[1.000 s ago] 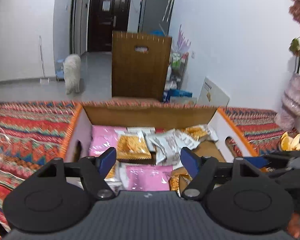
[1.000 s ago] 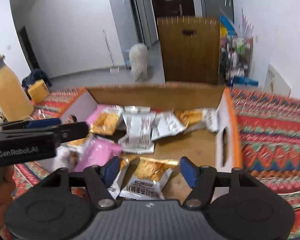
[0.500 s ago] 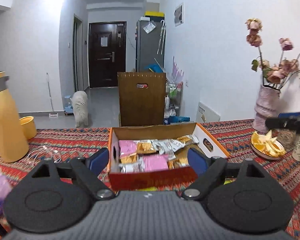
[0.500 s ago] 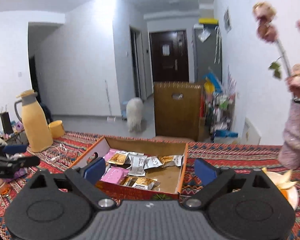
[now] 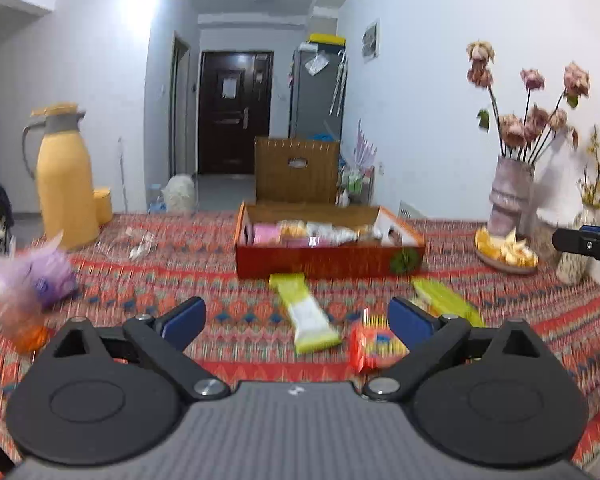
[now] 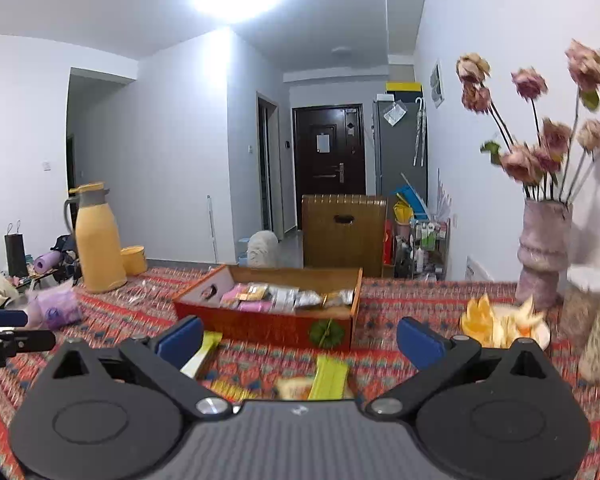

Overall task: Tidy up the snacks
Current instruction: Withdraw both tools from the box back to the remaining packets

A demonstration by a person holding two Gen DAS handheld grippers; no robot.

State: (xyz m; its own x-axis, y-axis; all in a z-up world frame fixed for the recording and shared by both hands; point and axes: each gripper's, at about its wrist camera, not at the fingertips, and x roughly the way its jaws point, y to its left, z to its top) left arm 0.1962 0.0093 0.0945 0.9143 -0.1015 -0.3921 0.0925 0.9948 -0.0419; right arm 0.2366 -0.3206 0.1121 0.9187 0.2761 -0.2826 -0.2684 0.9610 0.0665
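While opening, both hand-held grippers hover empty.

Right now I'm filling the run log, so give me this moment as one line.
left gripper: opening, empty | right gripper: opening, empty | orange cardboard box: holds snack packets | yellow-green packet, red packet: loose on patterned tablecloth

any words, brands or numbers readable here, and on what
"AI": white letters, cut off at the frame edge, on the left tool's black body in the right wrist view.
Snack packets in the box: print blurred, unreadable.
Green-and-white packet and red packet on the tablecloth: blurred.
Paper on the dark door: too small.
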